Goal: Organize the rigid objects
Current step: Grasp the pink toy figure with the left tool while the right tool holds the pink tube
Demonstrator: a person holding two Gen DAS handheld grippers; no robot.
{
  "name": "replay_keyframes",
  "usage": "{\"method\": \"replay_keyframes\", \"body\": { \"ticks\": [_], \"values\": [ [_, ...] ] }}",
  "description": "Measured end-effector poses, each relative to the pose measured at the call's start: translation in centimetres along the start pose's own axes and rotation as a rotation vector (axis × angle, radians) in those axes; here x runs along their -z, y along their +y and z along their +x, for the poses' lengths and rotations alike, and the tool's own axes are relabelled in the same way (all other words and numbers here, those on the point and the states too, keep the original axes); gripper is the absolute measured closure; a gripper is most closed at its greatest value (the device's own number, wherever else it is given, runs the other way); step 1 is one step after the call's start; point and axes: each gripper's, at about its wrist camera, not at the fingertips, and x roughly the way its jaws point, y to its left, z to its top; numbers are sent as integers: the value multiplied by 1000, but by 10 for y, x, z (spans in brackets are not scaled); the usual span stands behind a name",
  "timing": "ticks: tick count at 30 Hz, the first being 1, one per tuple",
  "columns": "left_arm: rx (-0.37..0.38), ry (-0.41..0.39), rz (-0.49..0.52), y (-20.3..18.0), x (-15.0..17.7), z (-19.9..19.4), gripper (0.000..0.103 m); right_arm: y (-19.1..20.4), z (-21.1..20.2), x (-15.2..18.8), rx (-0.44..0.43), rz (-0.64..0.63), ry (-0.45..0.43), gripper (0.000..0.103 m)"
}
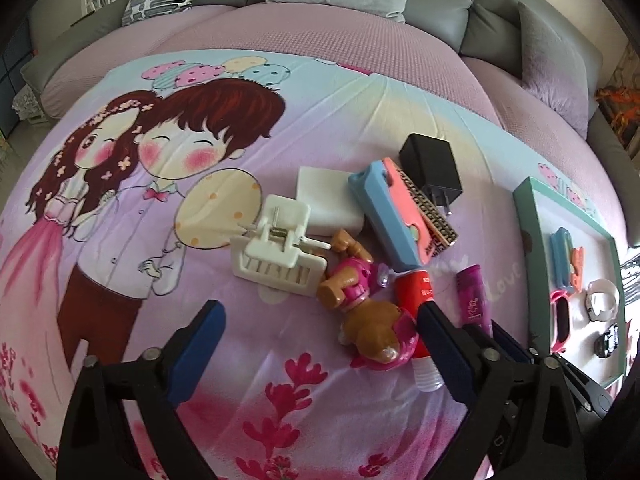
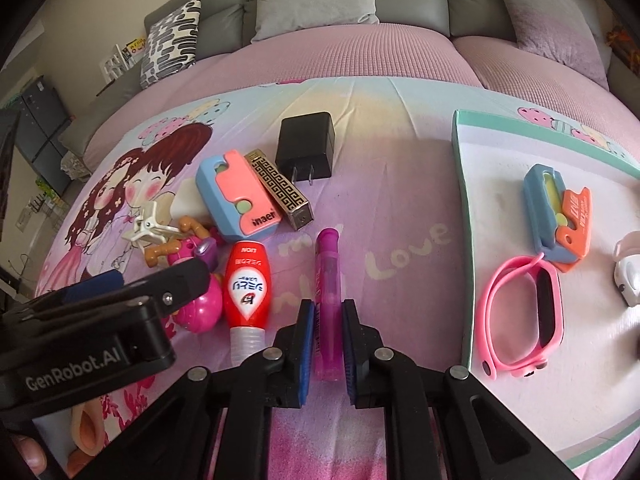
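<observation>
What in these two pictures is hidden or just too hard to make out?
- Purple tube: in the right wrist view its near end is covered by the right tongs closed on it.
- White round thing in the tray: cut off by that view's right edge.
- Pink toy dog: its face cannot be made out in the left wrist view; the left tongs hide most of it in the right wrist view.

The red tube [image 2: 247,285] has its cap end hidden behind the right claw's [image 2: 326,322] arm, and in the left wrist view the left claw's finger [image 1: 434,332] covers its middle. The pink toy figure [image 1: 370,312] beside the tube is half hidden by the left claw [image 2: 132,284]. The white object [image 2: 628,276] is cut off by the frame edge. Lettering on the purple tube [image 1: 474,300] is too blurred to read.
</observation>
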Motion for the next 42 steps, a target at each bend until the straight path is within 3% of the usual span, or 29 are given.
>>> {"method": "replay_keyframes", "body": {
  "ticks": [5,7,9,12,20,36,42],
  "values": [
    [36,18,28,-11,2,3,24,1,1,1,4,-7,3,89],
    [54,26,37,-15,2,5,33,1,1,1,4,-9,3,89],
    [68,30,41,-17,3,6,50,1,2,1,4,-10,2,89],
    [84,26,43,-19,3,6,57,1,3,1,-1,-10,-1,88],
    [110,31,36,-13,2,6,60,2,8,0,-5,-8,-14,89],
    [62,40,52,-15,5,16,60,2,8,0,-4,-21,-18,89],
    [96,12,17,-9,3,8,60,-1,2,0,-22,-12,-24,90]
  ]
}}
